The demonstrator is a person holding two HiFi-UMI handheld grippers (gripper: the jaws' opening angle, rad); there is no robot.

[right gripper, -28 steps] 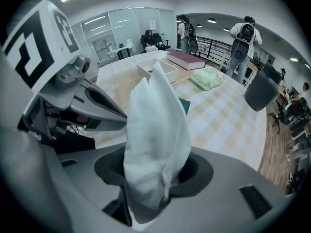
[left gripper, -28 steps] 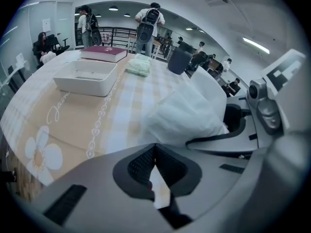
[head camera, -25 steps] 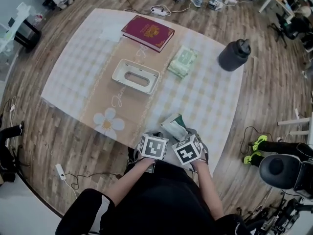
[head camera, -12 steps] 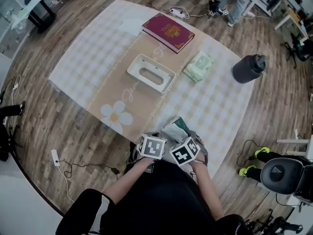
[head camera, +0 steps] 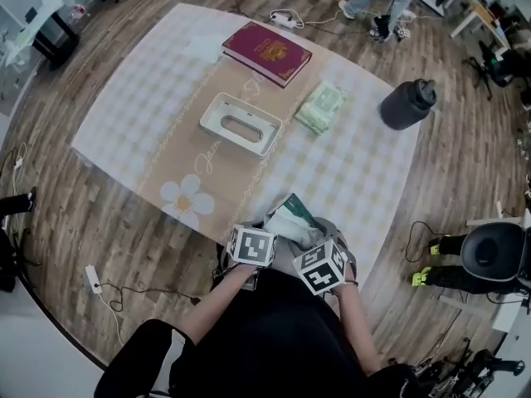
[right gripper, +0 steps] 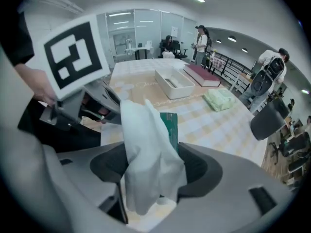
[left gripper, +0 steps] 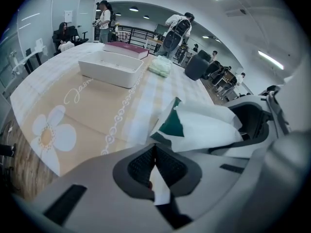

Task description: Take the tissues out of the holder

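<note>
The white tissue holder (head camera: pixel 241 124) sits mid-table with its slot up, far from both grippers; it also shows as the holder (left gripper: pixel 112 68) and the holder (right gripper: pixel 174 83). At the table's near edge both grippers hold up a white-and-green tissue bundle (head camera: pixel 290 220). My left gripper (left gripper: pixel 154 168) is shut on a thin white flap of it. A crumpled white tissue (right gripper: pixel 148 149) stands between the jaws of my right gripper (right gripper: pixel 153 174), which are opening. In the head view the marker cubes cover most of the left gripper (head camera: pixel 267 229) and the right gripper (head camera: pixel 309 237).
A dark red book (head camera: pixel 266 53) lies at the table's far side. A pale green tissue pack (head camera: pixel 320 107) lies right of the holder. A black bottle (head camera: pixel 407 104) stands at the far right corner. People stand and sit beyond the table; cables lie on the wood floor.
The right gripper's cube has moved slightly right and toward me, away from the left cube. The tissue bundle stays between the grippers. The head view has shifted a little.
</note>
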